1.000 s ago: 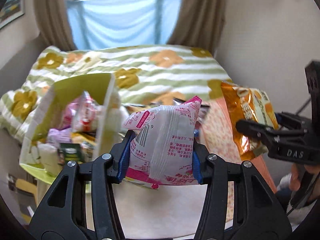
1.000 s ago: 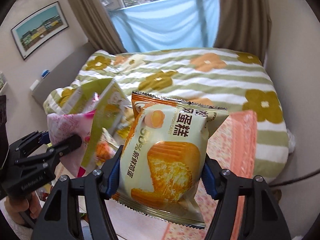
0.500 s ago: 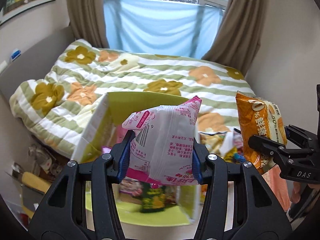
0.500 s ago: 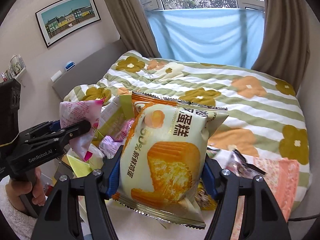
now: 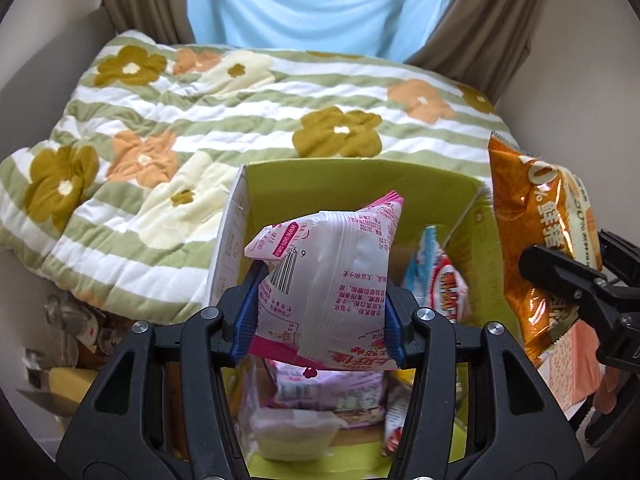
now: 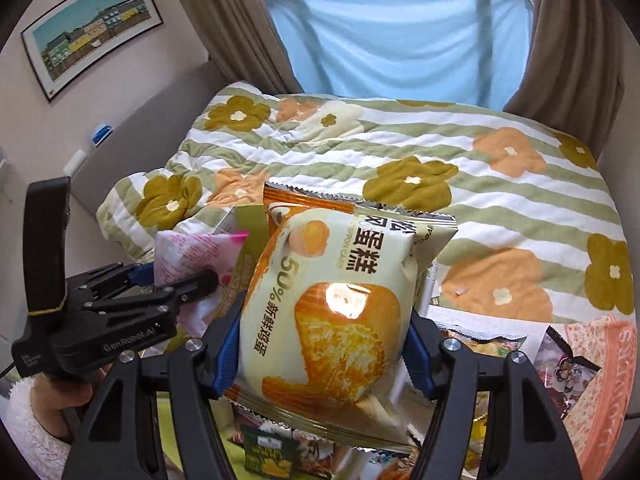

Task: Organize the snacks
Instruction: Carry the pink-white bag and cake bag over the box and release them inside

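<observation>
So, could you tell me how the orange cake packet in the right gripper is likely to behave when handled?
The orange cake packet looks puffed with air, so probably light for its size. Its glossy film shows glare, so it may slip between the right gripper's jaws. The soft cake pictured suggests a hard squeeze could crush it.

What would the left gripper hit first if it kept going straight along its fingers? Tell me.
Probably the snack packets piled in the green box. The left gripper, jaws opening around the pink-and-white packet, points down into it; depth is unclear.

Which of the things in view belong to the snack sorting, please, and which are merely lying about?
Job:
pink packet in left gripper, jaws opening
cake packet in right gripper
green box

Lying about:
quilt
picture
curtains
</observation>
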`<state>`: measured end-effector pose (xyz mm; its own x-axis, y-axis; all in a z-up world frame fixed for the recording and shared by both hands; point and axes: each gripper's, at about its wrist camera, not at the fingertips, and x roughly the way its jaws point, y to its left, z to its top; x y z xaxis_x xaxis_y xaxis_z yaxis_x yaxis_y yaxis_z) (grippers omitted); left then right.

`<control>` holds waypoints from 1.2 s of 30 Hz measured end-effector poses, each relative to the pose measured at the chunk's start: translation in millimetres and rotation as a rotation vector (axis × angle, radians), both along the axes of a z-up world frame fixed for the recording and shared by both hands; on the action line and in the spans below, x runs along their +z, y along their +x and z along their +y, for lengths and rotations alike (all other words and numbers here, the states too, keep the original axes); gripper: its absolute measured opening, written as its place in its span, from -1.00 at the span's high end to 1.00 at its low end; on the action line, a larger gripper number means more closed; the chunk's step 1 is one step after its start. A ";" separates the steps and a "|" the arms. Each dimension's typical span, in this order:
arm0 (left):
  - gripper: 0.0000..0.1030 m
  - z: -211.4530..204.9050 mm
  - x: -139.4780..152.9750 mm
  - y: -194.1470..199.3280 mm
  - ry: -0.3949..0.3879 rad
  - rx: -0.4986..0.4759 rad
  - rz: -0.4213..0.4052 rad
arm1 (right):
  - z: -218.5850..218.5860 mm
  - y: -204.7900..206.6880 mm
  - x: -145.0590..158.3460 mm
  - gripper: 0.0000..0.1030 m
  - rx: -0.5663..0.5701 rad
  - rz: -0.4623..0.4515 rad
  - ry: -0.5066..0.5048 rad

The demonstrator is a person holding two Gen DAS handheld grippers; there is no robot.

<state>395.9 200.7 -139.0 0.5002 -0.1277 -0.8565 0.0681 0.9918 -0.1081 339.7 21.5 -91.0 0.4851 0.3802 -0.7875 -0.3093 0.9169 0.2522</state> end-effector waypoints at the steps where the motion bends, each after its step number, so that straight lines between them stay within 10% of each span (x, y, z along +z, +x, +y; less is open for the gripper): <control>1: -0.28 0.6 -4.3 3.8 0.003 -0.017 0.008 | 3.2 2.0 -1.5 -0.23 -0.010 0.007 -0.003; 4: -1.00 1.9 -9.3 9.2 0.013 -0.052 -0.005 | 9.9 7.6 -7.4 -0.23 -0.041 0.032 -0.009; 21: -1.00 28.0 -14.4 -34.1 0.068 0.001 0.010 | 48.5 25.9 -28.7 -0.25 0.059 0.089 -0.023; 26: -1.00 33.1 -5.6 -46.9 0.056 0.028 -0.006 | 55.5 19.3 -13.7 -0.73 0.087 0.015 -0.014; 36: -1.00 26.8 6.0 -73.7 0.052 0.030 -0.025 | 42.5 -9.1 -11.0 -0.73 0.052 0.034 0.008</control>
